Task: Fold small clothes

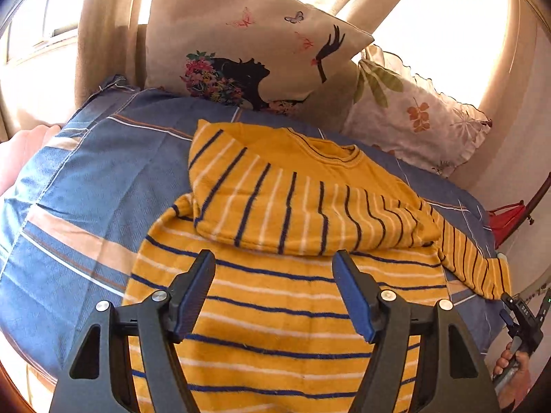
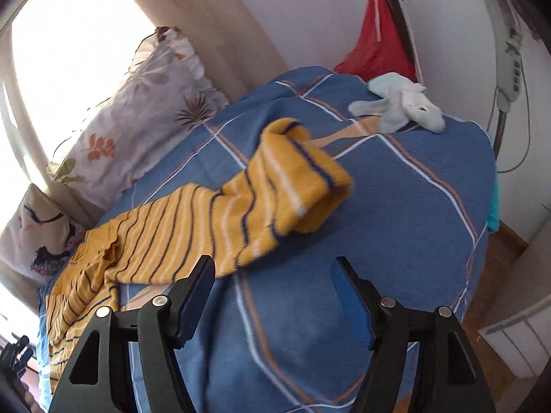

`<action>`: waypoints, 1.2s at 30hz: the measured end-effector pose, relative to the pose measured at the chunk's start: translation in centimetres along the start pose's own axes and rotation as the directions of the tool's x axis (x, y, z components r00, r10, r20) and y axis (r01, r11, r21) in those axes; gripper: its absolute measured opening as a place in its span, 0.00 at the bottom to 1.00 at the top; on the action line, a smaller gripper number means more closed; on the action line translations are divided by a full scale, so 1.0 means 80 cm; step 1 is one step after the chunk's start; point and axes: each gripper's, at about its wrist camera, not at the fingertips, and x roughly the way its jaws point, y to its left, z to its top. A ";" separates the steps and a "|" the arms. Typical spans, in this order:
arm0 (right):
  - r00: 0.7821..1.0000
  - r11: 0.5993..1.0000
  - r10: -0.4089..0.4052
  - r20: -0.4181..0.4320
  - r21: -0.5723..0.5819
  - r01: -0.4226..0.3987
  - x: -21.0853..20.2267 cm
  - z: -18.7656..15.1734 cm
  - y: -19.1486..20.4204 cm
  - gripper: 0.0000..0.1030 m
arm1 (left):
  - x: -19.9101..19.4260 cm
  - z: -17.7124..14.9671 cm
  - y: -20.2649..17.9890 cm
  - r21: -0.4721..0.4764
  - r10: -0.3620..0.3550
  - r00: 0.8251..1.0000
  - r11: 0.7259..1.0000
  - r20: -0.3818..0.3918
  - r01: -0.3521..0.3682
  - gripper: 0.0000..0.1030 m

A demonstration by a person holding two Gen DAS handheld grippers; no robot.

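Our left gripper [image 1: 273,258] gapes empty over the yellow striped sweater [image 1: 275,309], one sleeve folded just beyond its fingertips. Our right gripper [image 2: 273,265] stands wide, holding nothing; the other sleeve [image 2: 275,189] lies just ahead on the blue bedspread [image 2: 396,206].

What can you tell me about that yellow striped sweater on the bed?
The yellow sweater looks like soft knit, with navy and white stripes and a plain ribbed neckline. It lies flat on the blue plaid bedspread. One sleeve is folded across its chest; the other sleeve stretches out sideways, cuff lifted and blurred. Neither gripper's fingers touch it.
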 end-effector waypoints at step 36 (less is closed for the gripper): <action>0.878 0.738 0.369 -0.304 -0.478 -0.476 0.036 -0.078 0.310 0.70 | 0.011 -0.040 0.019 -0.095 -0.160 0.983 0.984 -0.094 0.151 0.68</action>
